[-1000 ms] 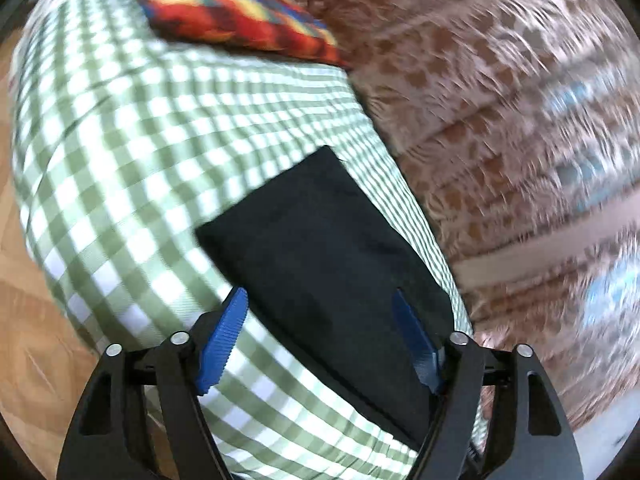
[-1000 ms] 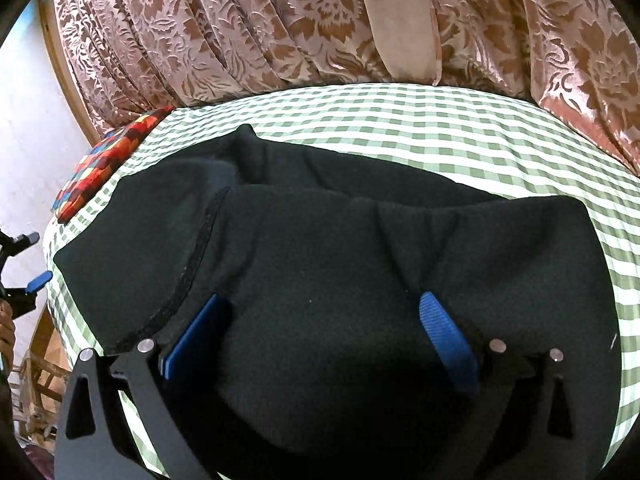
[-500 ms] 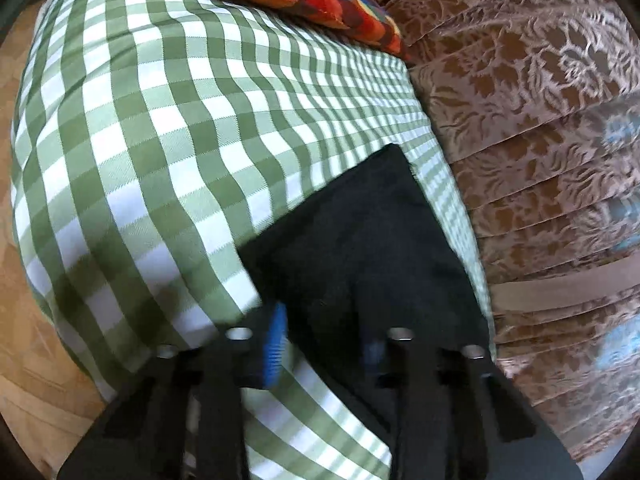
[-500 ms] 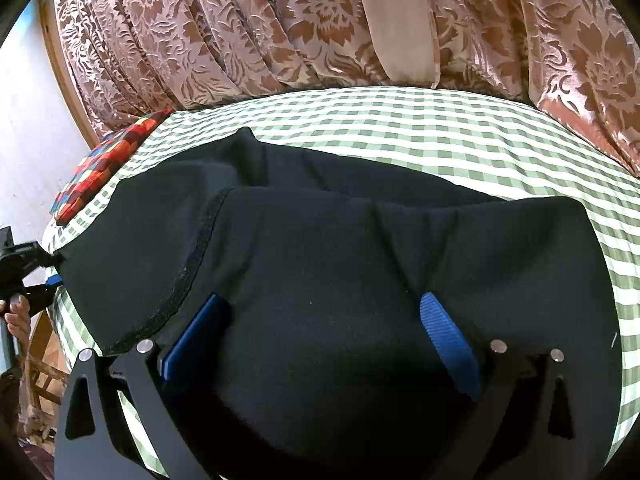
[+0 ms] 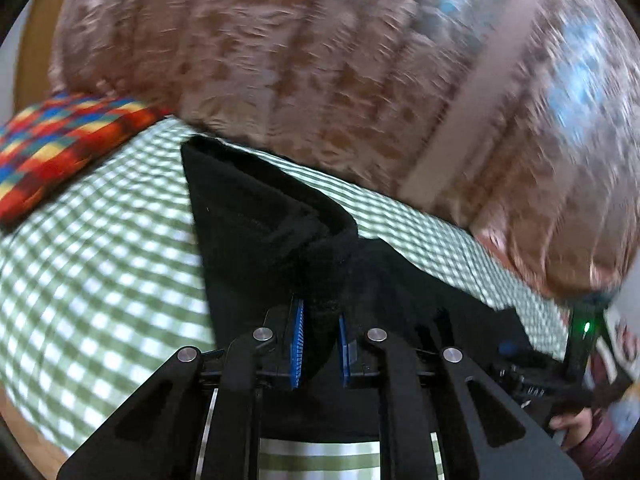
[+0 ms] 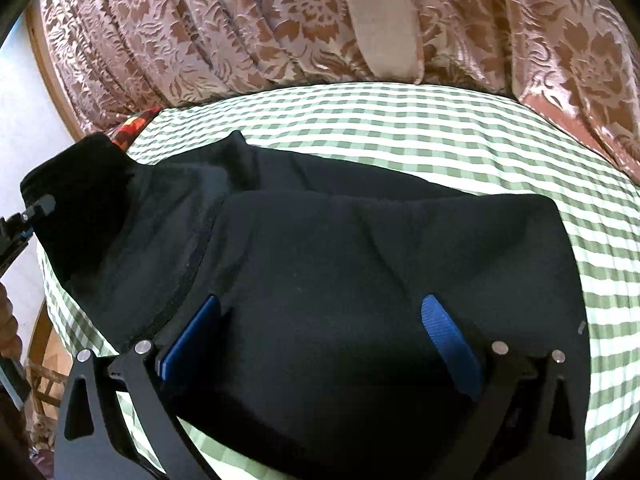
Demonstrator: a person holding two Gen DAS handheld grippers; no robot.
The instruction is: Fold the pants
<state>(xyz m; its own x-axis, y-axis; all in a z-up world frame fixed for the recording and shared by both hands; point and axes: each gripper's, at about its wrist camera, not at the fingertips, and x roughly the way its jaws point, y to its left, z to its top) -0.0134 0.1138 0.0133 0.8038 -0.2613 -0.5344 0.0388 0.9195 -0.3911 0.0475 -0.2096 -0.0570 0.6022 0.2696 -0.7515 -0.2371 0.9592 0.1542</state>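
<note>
While the left gripper [image 5: 320,344] closes its jaws on a bunched edge of the black pants [image 6: 360,280], its blue pads [image 5: 297,344] pinch the dark cloth between them and the fabric rises from the pinch in a raised, twisted ridge. From the right wrist view, that lifted end stands up at the far left, with the tip of the left gripper [image 6: 28,220] just against it. The rest of the pants lies spread across the green-and-white checked sheet [image 6: 400,120] of the bed — one layer already lapped over another, a seam running down the left side.

The right gripper [image 6: 320,344] has its jaws spread wide, the two blue pads [image 6: 448,344] well apart and low over the near part of the pants — whether they touch the cloth I cannot tell. A multicoloured cushion [image 5: 60,148] lies on the sheet, beside the brown floral curtain [image 6: 240,20] behind the bed. A hand [image 5: 572,428] in a dark red sleeve shows at the lower right of the left wrist view.
</note>
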